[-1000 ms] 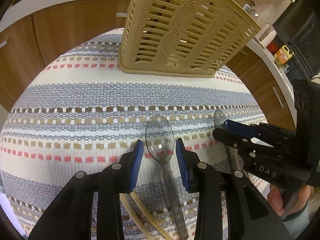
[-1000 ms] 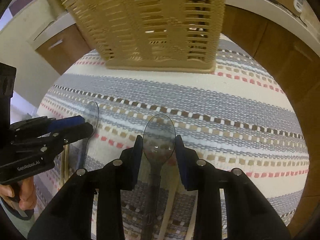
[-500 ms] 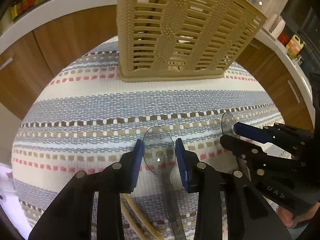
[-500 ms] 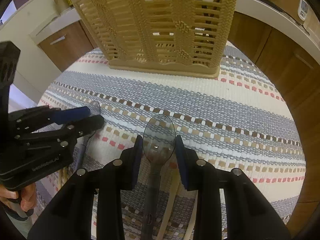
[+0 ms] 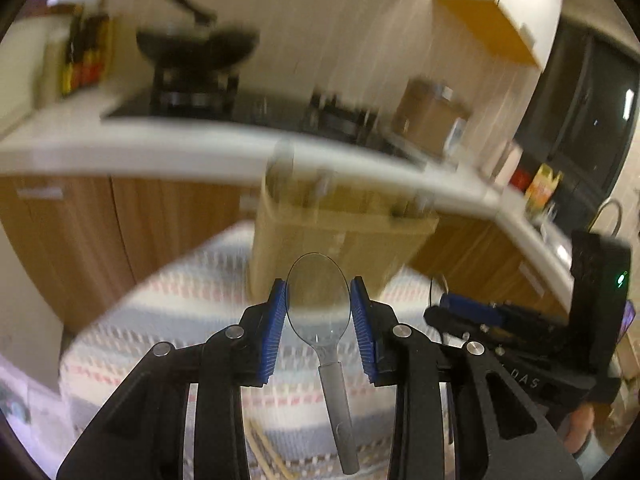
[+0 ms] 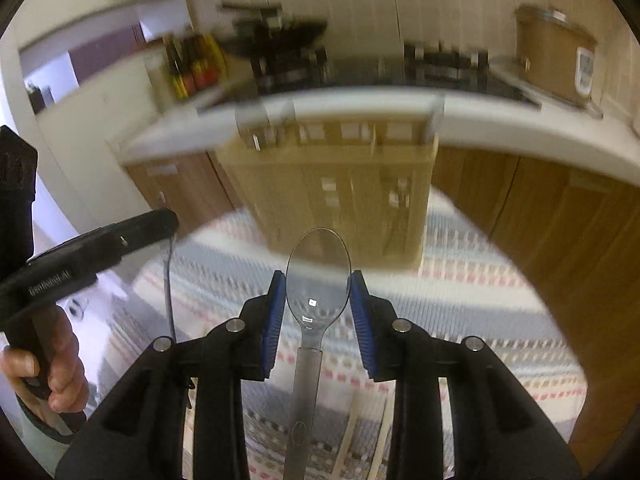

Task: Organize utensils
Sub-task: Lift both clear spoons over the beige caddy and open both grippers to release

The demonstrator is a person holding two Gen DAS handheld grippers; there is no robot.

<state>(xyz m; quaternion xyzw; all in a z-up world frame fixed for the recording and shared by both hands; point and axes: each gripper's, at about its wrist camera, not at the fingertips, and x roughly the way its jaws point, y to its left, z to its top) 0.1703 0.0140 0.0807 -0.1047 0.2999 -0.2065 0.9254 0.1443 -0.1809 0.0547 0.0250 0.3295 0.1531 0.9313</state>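
Standing on the striped mat [image 6: 460, 292], beige basket [image 6: 332, 200] holds blurred utensils; both fingers pinch clear spoons

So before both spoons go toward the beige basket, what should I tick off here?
1. Left gripper has the clear spoon by its bowl, pads pressing: ok.
2. Right gripper has its own clear spoon the same way: ok.
3. Both spoons lifted off the striped cloth: ok.
4. Basket upright ahead of both grippers: ok.
5. Free compartment for each spoon: cannot tell, the frames are blurred.
6. Grippers apart from each other: ok, side by side with a gap.
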